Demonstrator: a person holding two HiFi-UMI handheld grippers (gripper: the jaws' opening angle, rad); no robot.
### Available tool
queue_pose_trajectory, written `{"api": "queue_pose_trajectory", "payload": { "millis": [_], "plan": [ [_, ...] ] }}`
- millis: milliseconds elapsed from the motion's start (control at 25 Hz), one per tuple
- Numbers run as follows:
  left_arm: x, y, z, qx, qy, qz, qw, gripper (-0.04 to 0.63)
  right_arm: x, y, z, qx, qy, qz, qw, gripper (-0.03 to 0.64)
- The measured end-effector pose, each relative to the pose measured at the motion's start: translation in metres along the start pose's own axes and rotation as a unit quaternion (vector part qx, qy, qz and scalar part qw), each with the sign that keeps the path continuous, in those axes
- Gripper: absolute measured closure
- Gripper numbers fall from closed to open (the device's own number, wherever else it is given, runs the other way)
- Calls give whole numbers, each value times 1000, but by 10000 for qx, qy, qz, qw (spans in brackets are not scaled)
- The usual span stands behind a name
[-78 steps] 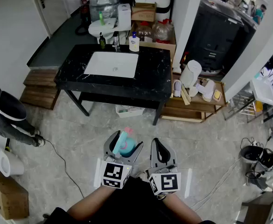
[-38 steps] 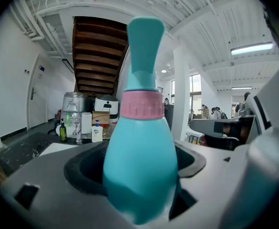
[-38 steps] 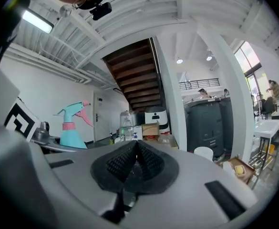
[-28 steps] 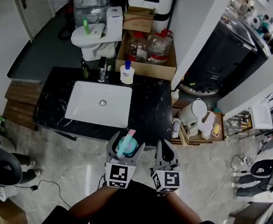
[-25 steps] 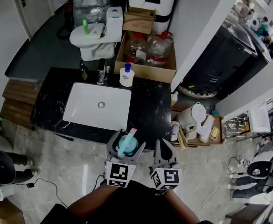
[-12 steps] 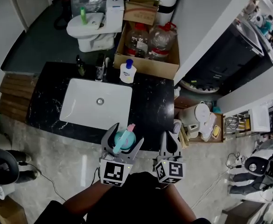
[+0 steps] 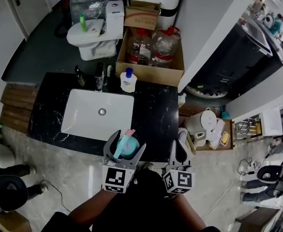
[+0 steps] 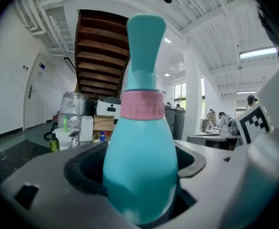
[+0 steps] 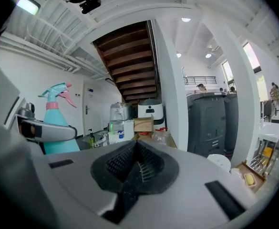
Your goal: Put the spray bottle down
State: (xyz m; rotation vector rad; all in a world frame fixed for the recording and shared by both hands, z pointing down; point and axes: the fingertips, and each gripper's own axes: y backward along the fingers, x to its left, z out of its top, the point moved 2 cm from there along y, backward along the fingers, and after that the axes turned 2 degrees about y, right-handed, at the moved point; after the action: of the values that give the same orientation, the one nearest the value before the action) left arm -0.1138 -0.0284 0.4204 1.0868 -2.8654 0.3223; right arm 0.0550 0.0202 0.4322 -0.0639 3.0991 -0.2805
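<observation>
Bottle (image 7: 127,147) in L claw (image 7: 127,140), approx. over counter (image 7: 153,111)

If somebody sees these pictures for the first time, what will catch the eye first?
The turquoise spray bottle with its pink collar, clamped upright in the left gripper, fills the left gripper view. In the head view, the black counter with a white sink lies just ahead of both grippers; the right gripper is shut and empty.

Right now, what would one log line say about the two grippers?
left gripper: shut on spray bottle | right gripper: shut, empty | bottle: upright, by black counter front edge
</observation>
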Motion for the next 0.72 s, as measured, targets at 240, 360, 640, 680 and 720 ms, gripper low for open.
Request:
{"api": "queue_pose_trajectory", "payload": {
  "millis": [240,360,640,680,720],
  "plan": [
    [5,-43,-11,243,73,183,9995,190,7,-22,4,-87,-68,456,9989,601],
    [-1,-71,-13,310,100,224,9992,190,-9,-34,8,-115,-50,575,9983,601],
    [-15,-125,-2,241,164,391,9988,190,-47,-63,20,-290,80,857,9959,601],
    [-17,-131,-3,267,97,464,9985,189,-52,-68,21,-317,101,929,9951,601],
    [-19,-138,-5,291,33,531,9982,190,-56,-73,22,-341,110,1008,9943,601]
  ]
}}
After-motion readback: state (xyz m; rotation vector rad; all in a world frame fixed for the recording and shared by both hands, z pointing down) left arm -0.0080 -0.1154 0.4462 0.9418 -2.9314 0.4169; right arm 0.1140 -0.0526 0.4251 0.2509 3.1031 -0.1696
